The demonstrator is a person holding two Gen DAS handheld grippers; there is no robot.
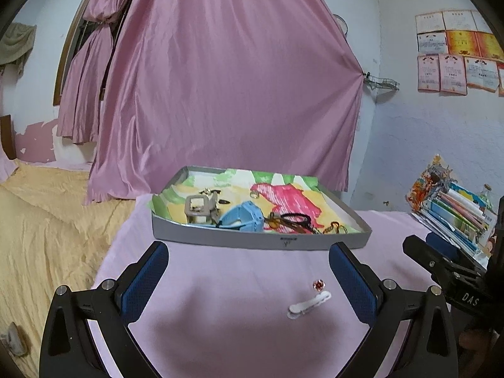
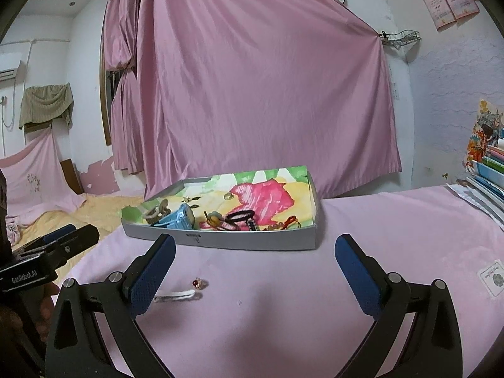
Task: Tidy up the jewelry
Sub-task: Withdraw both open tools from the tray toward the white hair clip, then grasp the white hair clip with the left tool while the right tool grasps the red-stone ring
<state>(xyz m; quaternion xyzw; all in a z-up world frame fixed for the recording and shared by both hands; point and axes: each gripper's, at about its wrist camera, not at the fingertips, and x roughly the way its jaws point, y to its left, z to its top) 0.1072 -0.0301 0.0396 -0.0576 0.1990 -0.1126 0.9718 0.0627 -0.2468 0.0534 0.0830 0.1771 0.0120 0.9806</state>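
A shallow grey tray (image 1: 258,239) (image 2: 220,241) with a colourful paper lining stands on the pink cloth and holds a blue watch (image 1: 244,215) (image 2: 178,217), a grey watch (image 1: 198,209), dark cords and small gold pieces. In front of it on the cloth lie a small ring with a red stone (image 1: 318,285) (image 2: 198,283) and a white hair clip (image 1: 310,305) (image 2: 176,296). My left gripper (image 1: 249,258) hovers open, with ring and clip just inside its right finger. My right gripper (image 2: 255,252) is open and holds nothing; ring and clip lie by its left finger.
A pink curtain (image 1: 236,78) hangs behind the table. A stack of books (image 1: 456,214) (image 2: 488,170) sits at the right edge. A bed with a yellow cover (image 1: 47,226) lies left. A small white card (image 2: 493,277) rests on the cloth.
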